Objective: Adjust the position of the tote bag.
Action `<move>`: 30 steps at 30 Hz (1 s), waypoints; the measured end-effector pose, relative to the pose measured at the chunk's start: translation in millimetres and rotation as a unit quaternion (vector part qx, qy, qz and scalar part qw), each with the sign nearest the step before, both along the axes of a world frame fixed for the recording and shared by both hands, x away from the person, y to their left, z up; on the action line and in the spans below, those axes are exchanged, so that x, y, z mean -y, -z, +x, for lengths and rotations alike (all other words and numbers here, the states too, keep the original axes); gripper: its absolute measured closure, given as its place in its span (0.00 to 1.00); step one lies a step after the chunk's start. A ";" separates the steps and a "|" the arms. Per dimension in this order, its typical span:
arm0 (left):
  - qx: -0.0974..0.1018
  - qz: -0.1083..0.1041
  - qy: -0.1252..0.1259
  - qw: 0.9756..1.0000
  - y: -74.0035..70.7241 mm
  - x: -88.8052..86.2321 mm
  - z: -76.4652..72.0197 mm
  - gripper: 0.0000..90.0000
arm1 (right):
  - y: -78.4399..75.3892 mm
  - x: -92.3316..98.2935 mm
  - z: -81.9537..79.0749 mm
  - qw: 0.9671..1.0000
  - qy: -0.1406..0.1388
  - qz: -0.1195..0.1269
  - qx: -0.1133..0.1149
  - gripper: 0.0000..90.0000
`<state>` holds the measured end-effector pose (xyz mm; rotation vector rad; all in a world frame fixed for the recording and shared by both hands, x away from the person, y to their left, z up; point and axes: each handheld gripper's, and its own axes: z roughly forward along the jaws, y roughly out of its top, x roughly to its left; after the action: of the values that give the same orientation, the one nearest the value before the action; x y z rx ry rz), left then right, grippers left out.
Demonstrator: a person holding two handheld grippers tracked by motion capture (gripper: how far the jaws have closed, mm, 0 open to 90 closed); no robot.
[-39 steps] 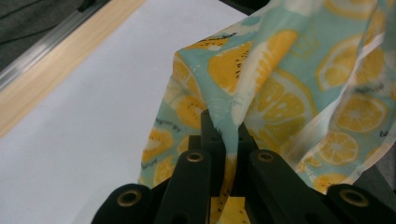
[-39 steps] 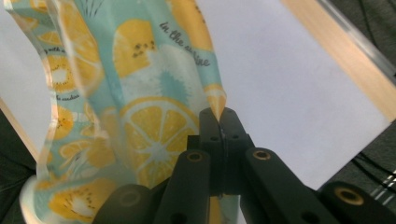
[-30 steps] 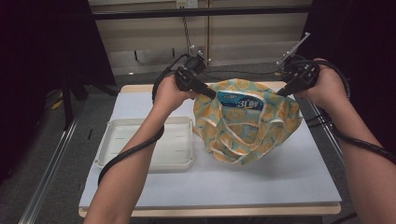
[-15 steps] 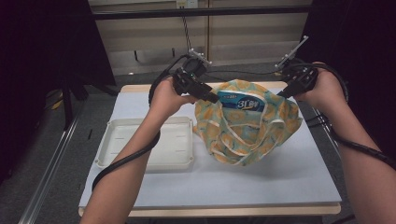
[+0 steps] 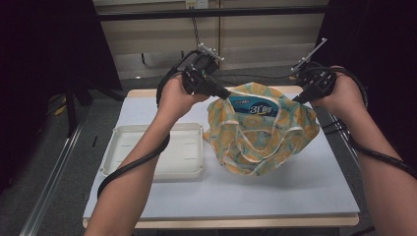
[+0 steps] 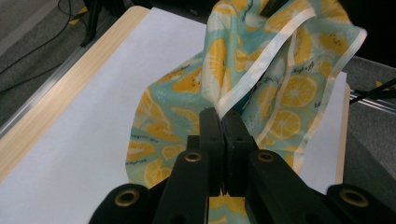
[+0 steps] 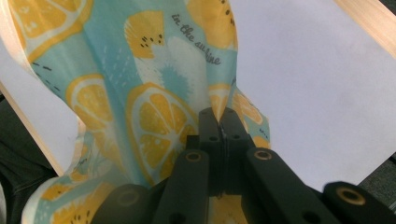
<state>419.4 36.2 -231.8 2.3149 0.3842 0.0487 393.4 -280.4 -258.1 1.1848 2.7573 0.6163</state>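
Left gripper (image 5: 225,93): its jaws have just been closing and are now pinching the cream-trimmed edge of the teal fabric bag printed with orange lemon slices (image 5: 260,135). In the left gripper view the two black jaws are meeting flush, with the cream hem running up out from between them (image 6: 225,122).

Right gripper (image 5: 296,100): jaws are clamping together on the opposite, right-hand edge of the same bag; in the right gripper view a fold of the lemon cloth is rising straight from between the closed tips (image 7: 219,116).

Between the two grippers the bag is hanging stretched, mouth facing up, with its bottom resting on the white table surface (image 5: 275,191) at the far right part of the table. A blue printed package (image 5: 255,105) is sitting inside the open mouth. Cream handles are drooping down the near face of the bag.

To the left of the bag, just beside it, a shallow white rectangular plastic tray (image 5: 113,167) is lying flat on the table under the person's left forearm (image 5: 142,157).
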 end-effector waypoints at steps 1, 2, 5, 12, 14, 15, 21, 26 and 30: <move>-0.002 -0.003 0.002 1.000 -2.5 0.5 0.2 0.99 | -0.4 -0.1 -0.2 1.000 0.000 -0.001 0.002 0.99; -0.002 -0.008 0.001 1.000 -4.4 0.9 0.5 0.99 | -1.0 -0.3 -0.5 1.000 0.001 -0.001 0.001 0.99; 0.003 -0.019 -0.005 1.000 -12.0 4.0 2.3 0.99 | -2.0 -0.5 -1.0 1.000 0.001 -0.001 0.003 0.99; -0.002 -0.016 -0.015 1.000 -8.5 18.2 16.2 0.99 | -3.0 -1.9 -1.1 1.000 0.001 -0.009 0.004 0.98; -0.007 -0.008 -0.015 1.000 -3.4 22.9 19.0 0.99 | -2.4 -2.6 -1.1 1.000 -0.002 -0.013 0.003 0.97; -0.009 -0.005 -0.017 1.000 -0.9 25.1 19.8 0.99 | -2.3 -2.9 -1.3 1.000 -0.002 -0.017 0.003 0.97; -0.011 0.005 -0.012 1.000 7.2 32.4 18.9 0.98 | -6.7 -0.1 -3.0 1.000 0.003 -0.020 0.015 0.91; -0.013 0.006 -0.015 1.000 10.1 32.8 18.4 0.98 | -16.3 5.1 -7.0 0.999 0.010 -0.024 0.031 0.84; -0.015 0.008 -0.012 1.000 13.1 33.8 17.5 0.98 | -25.4 13.5 -11.4 0.999 0.019 -0.020 0.036 0.83</move>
<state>436.8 2.4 -244.9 2.3283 0.4278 0.0295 382.0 -293.9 -232.7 1.1790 2.6692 0.5854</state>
